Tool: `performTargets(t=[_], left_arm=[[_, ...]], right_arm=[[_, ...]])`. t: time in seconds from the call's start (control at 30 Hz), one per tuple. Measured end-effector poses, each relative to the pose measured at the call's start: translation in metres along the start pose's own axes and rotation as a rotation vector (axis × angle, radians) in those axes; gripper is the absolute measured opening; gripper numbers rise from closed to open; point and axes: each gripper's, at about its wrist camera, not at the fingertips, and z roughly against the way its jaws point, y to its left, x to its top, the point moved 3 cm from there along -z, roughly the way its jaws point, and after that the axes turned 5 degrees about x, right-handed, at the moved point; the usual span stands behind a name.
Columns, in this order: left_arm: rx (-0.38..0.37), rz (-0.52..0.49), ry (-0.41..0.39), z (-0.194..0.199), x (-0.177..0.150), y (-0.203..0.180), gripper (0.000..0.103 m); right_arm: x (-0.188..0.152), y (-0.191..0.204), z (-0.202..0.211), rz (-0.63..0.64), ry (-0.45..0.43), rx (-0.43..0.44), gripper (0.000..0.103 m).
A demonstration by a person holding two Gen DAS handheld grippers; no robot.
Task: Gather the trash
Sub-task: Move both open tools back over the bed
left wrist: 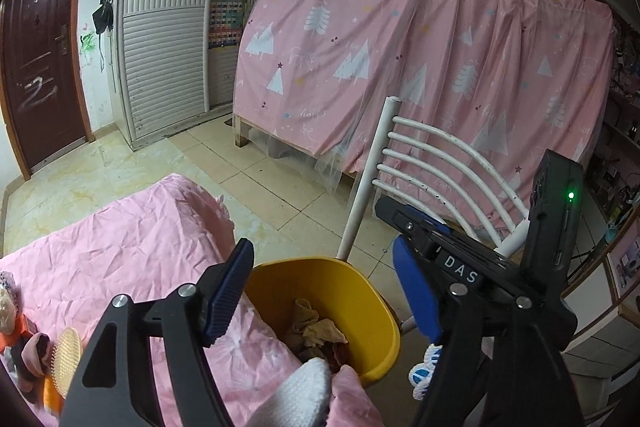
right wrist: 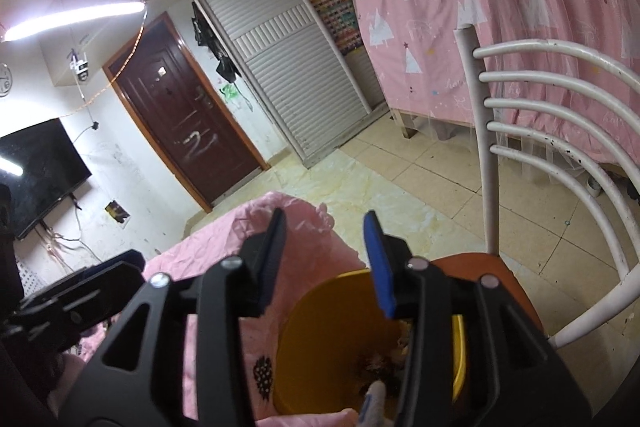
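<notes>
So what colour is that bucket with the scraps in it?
Yellow. The bucket shows best in the left wrist view, crumpled scraps lying inside.

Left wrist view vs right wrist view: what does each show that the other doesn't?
Only left wrist: a hairbrush on the pink sheet, and the right claw, open.

Only right wrist: a wall TV, a ceiling light tube, the chair's orange seat.

Both: the yellow bin holding crumpled trash, the white chair, pink curtain, brown door.
</notes>
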Motion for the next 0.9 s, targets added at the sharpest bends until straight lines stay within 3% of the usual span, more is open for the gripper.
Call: performTargets(t=[0.37, 0.9], left_arm=[[0.013, 0.052, -0.04, 0.034, -0.002, 0.029, 0.066], [0.095, 0.207, -0.069, 0.087, -0.03, 0.119, 0.068]], right_arm=[[-0.008, 0.026, 0.001, 0.06, 0.01, 0.011, 0.045], [-0.046, 0.096, -0.02, 0.177, 0.127, 0.062, 0.05]])
